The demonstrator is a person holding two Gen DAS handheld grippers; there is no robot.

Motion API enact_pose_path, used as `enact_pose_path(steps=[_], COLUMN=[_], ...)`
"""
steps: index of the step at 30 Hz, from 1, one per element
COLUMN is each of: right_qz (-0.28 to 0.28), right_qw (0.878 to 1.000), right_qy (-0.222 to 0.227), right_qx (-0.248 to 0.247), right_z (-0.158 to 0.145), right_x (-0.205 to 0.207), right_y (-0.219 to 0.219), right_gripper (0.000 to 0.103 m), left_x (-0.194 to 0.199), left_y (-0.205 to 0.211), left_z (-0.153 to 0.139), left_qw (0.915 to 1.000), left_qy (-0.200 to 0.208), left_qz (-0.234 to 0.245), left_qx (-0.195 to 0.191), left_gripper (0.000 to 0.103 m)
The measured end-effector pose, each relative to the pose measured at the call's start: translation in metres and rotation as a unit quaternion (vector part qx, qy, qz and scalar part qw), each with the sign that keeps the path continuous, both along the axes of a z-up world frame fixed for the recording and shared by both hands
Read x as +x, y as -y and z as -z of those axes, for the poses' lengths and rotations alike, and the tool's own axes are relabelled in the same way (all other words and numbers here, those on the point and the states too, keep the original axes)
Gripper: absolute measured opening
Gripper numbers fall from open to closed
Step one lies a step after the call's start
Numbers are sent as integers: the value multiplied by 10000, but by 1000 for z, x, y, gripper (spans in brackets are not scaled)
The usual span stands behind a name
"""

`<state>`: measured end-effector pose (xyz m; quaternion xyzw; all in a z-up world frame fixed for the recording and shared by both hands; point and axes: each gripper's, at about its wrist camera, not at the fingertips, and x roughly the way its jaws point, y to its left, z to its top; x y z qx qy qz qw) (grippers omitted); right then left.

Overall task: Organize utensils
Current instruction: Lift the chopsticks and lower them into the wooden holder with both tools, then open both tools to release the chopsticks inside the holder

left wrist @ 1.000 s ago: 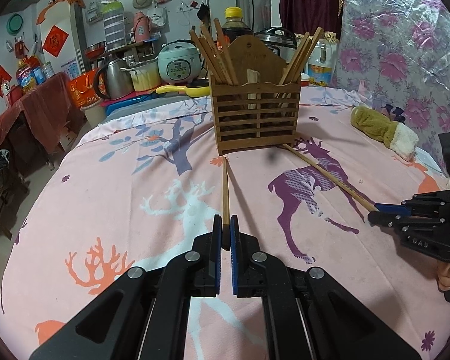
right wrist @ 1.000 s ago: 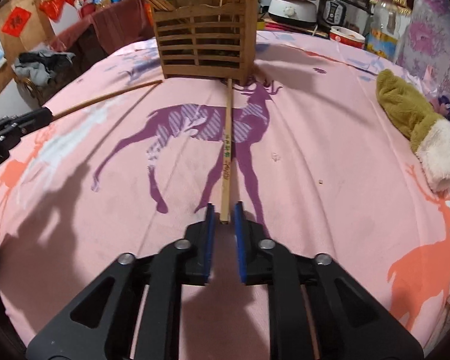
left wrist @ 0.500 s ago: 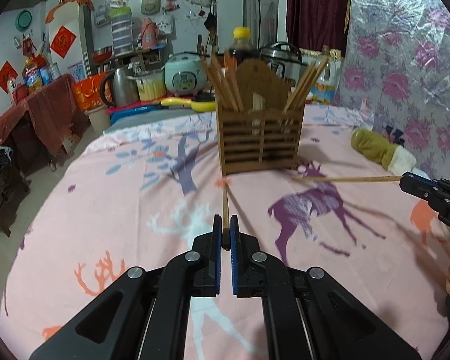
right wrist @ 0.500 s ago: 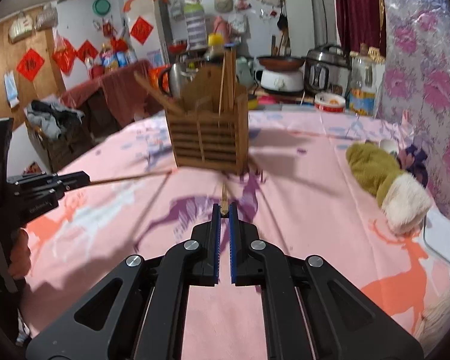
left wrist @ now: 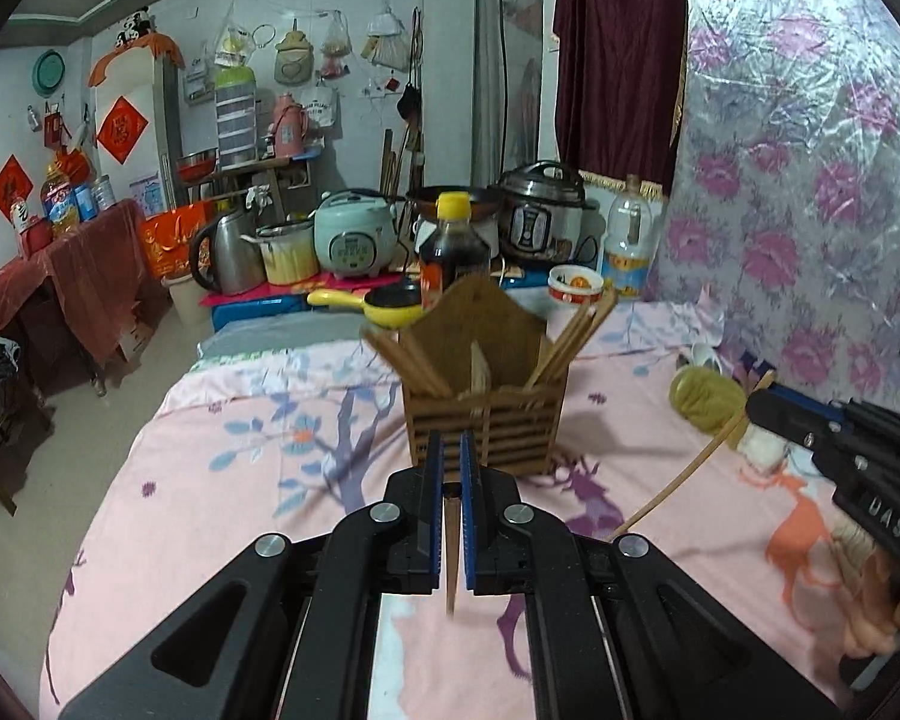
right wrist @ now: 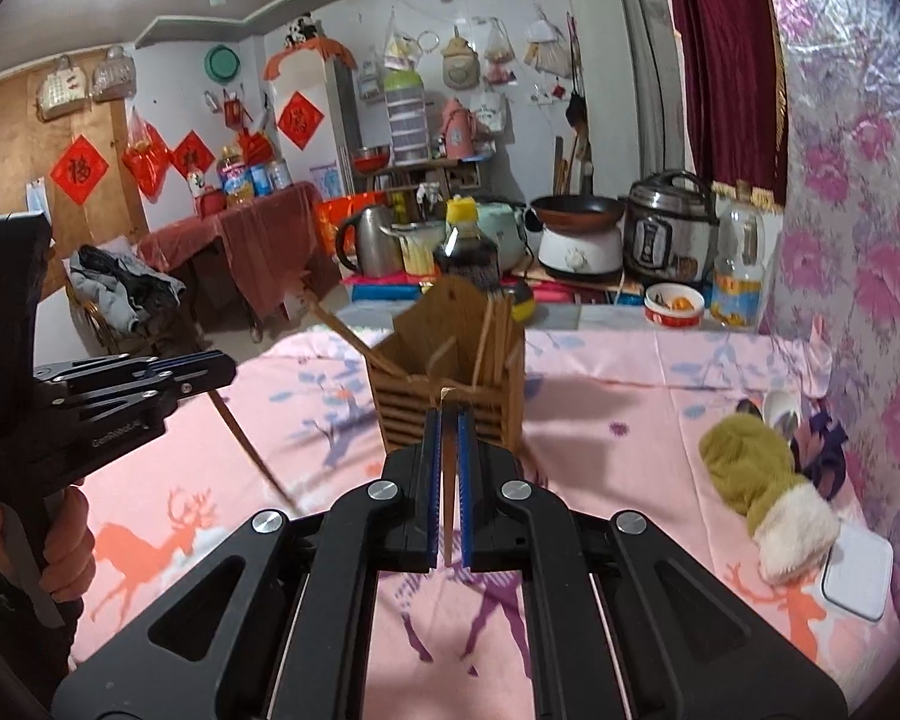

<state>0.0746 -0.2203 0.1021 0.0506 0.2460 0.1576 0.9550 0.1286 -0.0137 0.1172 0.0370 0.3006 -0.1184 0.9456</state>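
Left gripper (left wrist: 448, 450) clamped on a chopstick (left wrist: 450, 546), thin wooden shaft pinched between the blue pads and hanging down below them. Seen from the right wrist view, same left gripper (right wrist: 225, 365) at far left with its chopstick (right wrist: 252, 450) slanting down toward the tablecloth, tip in the air. Right gripper (right wrist: 448, 420) likewise closed tight on a second chopstick (right wrist: 449, 480), which runs between the pads and pokes out a little past the tips. In the left wrist view, right gripper (left wrist: 756, 399) at the right edge, its chopstick (left wrist: 678, 480) angling down and to the left above the cloth.

Straight ahead of both: wooden slatted utensil holder (left wrist: 486, 426) upright on the pink deer-print tablecloth (left wrist: 210, 510), already filled with bundles of chopsticks leaning out left and right. Tall peaked back panel of the holder rising behind the compartments. Dark sauce bottle with yellow cap (left wrist: 453, 240) directly behind it, yellow pan (left wrist: 378, 303) just to its left.

To the right on the table, an olive and white stuffed toy (right wrist: 762, 480), near it a white lidded box (right wrist: 858, 576) at the edge. Far side crowded: kettle (left wrist: 222, 252), pale green rice cooker (left wrist: 354, 240), pressure cooker (left wrist: 540, 216), clear bottle (left wrist: 627, 240), small red-rimmed bowl (left wrist: 575, 285). Floral plastic sheet (left wrist: 810, 180) along the right wall.
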Motion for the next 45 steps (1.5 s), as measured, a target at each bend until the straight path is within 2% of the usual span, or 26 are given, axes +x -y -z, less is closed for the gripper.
enact_pose_path(steps=[10, 15, 19, 25, 29, 33, 34, 35, 37, 40, 42, 45], right_qz=[15, 168, 356, 529, 586, 606, 603, 581, 570, 599, 612, 617], right_qw=[9989, 9972, 9955, 9946, 9949, 9958, 9955, 9957, 9947, 9942, 9941, 9945], right_qy=[427, 731, 875, 807, 585, 295, 253, 211, 289, 362, 371, 377], right_qx=[180, 56, 81, 394, 574, 616, 682, 693, 800, 813, 817, 754], right_z=[-35, -59, -72, -64, -42, -12, -7, -5, -7, -10, -10, -10], right_x=[18, 36, 61, 98, 121, 141, 144, 148, 146, 141, 139, 138], right_y=[-15, -23, -25, -18, -10, -6, -4, -2, 3, 4, 3, 2], right_gripper=[6, 6, 6, 6, 6, 8, 11, 11, 11, 14, 15, 21], left_x=[25, 53, 82, 124, 143, 155, 156, 155, 149, 143, 137, 130], left_y=[14, 27, 35, 28, 23, 18, 16, 13, 6, -2, -12, -26], left_z=[-56, -95, -112, -100, -79, -50, -44, -37, -29, -22, -18, -15], left_qw=[9986, 9957, 9934, 9908, 9891, 9904, 9908, 9906, 9881, 9877, 9865, 9843], left_qy=[500, 850, 1062, 1039, 1067, 915, 852, 790, 827, 771, 663, 604], left_qz=[3, -95, -268, -531, -709, -735, -727, -713, -821, -879, -896, -1000], left_qx=[-179, -343, -350, -683, -723, -730, -762, -857, -1001, -1036, -1199, -1321], left_gripper=[6, 6, 6, 6, 6, 7, 17, 38, 59, 65, 71, 77])
